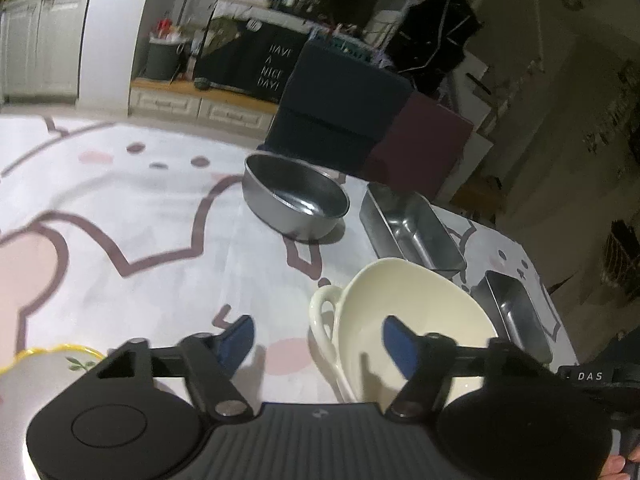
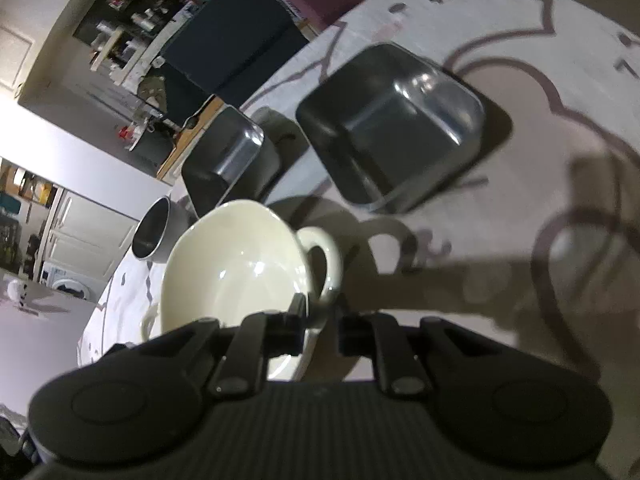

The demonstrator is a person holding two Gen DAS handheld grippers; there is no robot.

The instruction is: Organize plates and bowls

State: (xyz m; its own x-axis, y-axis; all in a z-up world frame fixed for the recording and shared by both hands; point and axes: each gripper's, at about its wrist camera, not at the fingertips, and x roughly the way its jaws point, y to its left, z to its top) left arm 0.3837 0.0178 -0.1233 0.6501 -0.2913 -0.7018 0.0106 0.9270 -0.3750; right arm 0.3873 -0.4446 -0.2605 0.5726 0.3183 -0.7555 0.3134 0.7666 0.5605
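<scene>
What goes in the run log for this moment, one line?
right gripper: shut on cream bowl by its rim near the handle | left gripper: open, above the bowl | bowl: tilted | round tin: on table

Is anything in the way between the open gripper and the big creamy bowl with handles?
No, nothing is in the way. The left gripper is open right at the cream bowl, one finger already over the inside. The right gripper is shut on the bowl's other handle.

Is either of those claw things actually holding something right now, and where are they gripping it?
The right gripper pinches the cream bowl by its loop handle. The left gripper is open, holding nothing.
</scene>
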